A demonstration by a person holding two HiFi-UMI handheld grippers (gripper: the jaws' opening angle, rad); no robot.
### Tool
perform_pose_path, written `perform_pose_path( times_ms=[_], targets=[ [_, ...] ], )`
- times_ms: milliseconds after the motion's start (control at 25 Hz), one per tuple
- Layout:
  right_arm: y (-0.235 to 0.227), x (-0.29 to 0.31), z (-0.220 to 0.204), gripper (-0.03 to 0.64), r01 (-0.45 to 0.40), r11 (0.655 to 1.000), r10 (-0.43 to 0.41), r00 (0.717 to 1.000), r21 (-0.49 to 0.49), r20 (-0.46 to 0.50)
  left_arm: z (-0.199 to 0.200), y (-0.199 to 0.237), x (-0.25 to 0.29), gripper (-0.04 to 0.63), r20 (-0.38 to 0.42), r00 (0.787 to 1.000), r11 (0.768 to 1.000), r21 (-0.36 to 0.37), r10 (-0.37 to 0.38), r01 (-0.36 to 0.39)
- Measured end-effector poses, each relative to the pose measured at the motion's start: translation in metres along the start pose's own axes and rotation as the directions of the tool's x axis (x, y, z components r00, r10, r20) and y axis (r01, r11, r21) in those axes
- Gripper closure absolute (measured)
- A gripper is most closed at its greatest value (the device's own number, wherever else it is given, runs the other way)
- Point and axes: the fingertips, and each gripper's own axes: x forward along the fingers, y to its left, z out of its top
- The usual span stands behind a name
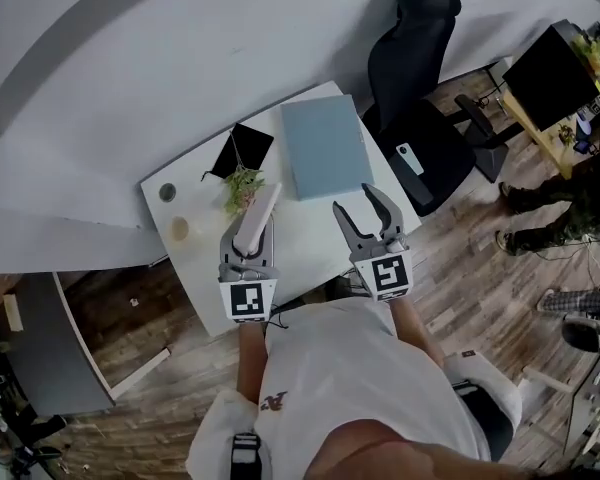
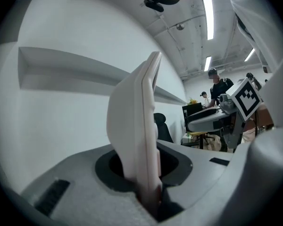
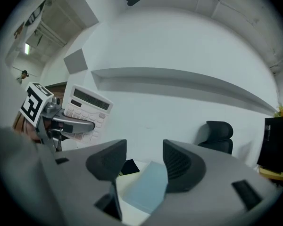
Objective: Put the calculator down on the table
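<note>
Calculator [image 1: 257, 218]: off the table [image 1: 300, 236], clamped by its near end in the left gripper [image 1: 247, 251], over the near-left part, just beside the plant [image 1: 242, 186].
Long axis: runs straight out of the jaws, away from the person toward the far edge. It stands on edge, with the keypad facing the right gripper [image 1: 352, 198].
Left gripper: jaws closed on the calculator.
Right gripper: jaws apart with nothing between them, over the near edge, apart from the calculator.
Coming move: probably roll the keys upward, then lower onto the bare top by the near edge.
Table: white, with a blue folder [image 1: 325, 146] toward the far right corner and a black tablet [image 1: 242, 150] at the far edge.
Room: office chair [image 1: 415, 78] beyond the table, wooden floor [image 1: 460, 278].
</note>
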Motion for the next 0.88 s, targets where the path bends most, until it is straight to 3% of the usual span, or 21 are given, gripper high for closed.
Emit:
perform_pose_path(
  times_ms=[240,520,880],
  targets=[
    [-0.005,0.013,-0.012,0.371,-0.119,0.993,0.119,0.993,0.014,-0.017,-0.009,-0.007,-0.001,0.506,-0.065,0.995,0.996,-0.049,0.075,-0.078],
    [0.018,0.02,-0.029,0.362,-0.269,0.963,0.269,0.963,0.006,-0.022,-0.04,-0.014,-0.027,0.506,-0.151,0.979,0.983,-0.105,0.134,-0.151],
    [0.042,0.027,-0.053,0.353,-0.309,0.951,0.309,0.948,0.017,-0.074,-0.079,-0.014,-0.038,0.506,-0.189,0.977,0.962,-0.233,0.098,-0.142]
  ],
)
